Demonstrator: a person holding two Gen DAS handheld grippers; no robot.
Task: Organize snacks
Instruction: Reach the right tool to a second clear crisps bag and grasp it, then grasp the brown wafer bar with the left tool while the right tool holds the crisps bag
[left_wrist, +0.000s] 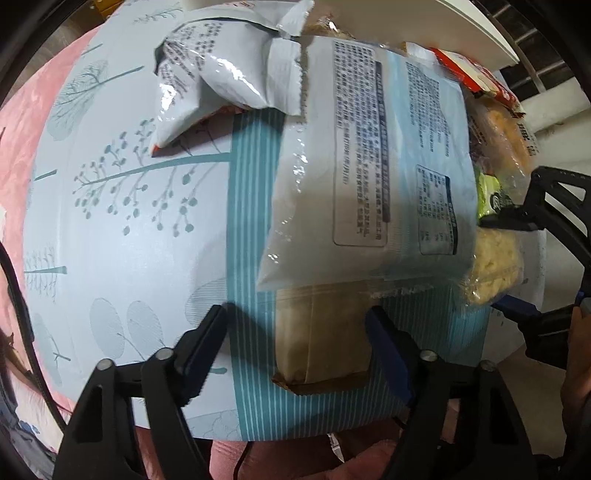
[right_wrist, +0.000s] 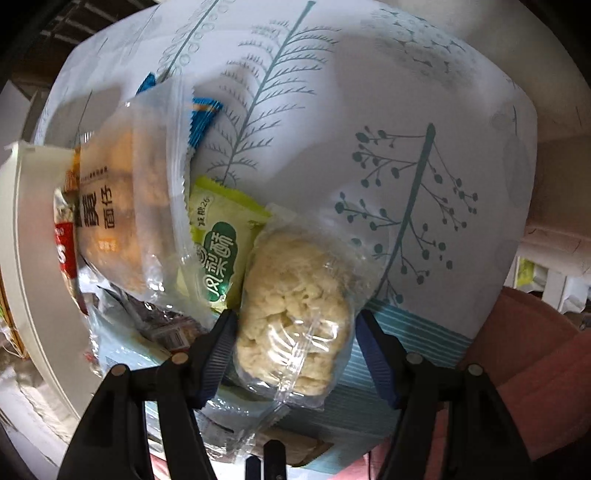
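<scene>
In the left wrist view, the left gripper (left_wrist: 295, 332) stands at the bottom of the frame with its jaws apart, one finger on either side of a tan paper-wrapped packet (left_wrist: 325, 332) — neither pad clearly presses on it. The packet lies on the tree-patterned cloth (left_wrist: 129, 229), its upper end tucked under a large pale blue-and-white bag (left_wrist: 369, 166) with printed text. At upper left of centre sits a small white pouch (left_wrist: 221, 81). At the right edge the right gripper's black frame intrudes.

The right wrist view shows what that one barely catches: the right gripper (right_wrist: 293, 343), jaws wide, straddling a clear-wrapped crumbly rice cake (right_wrist: 295, 310), the left pad touching or just beside the wrapper, the right pad clear. Left of it lie a green packet (right_wrist: 221, 251) and a clear-bagged bread (right_wrist: 125, 206).
</scene>
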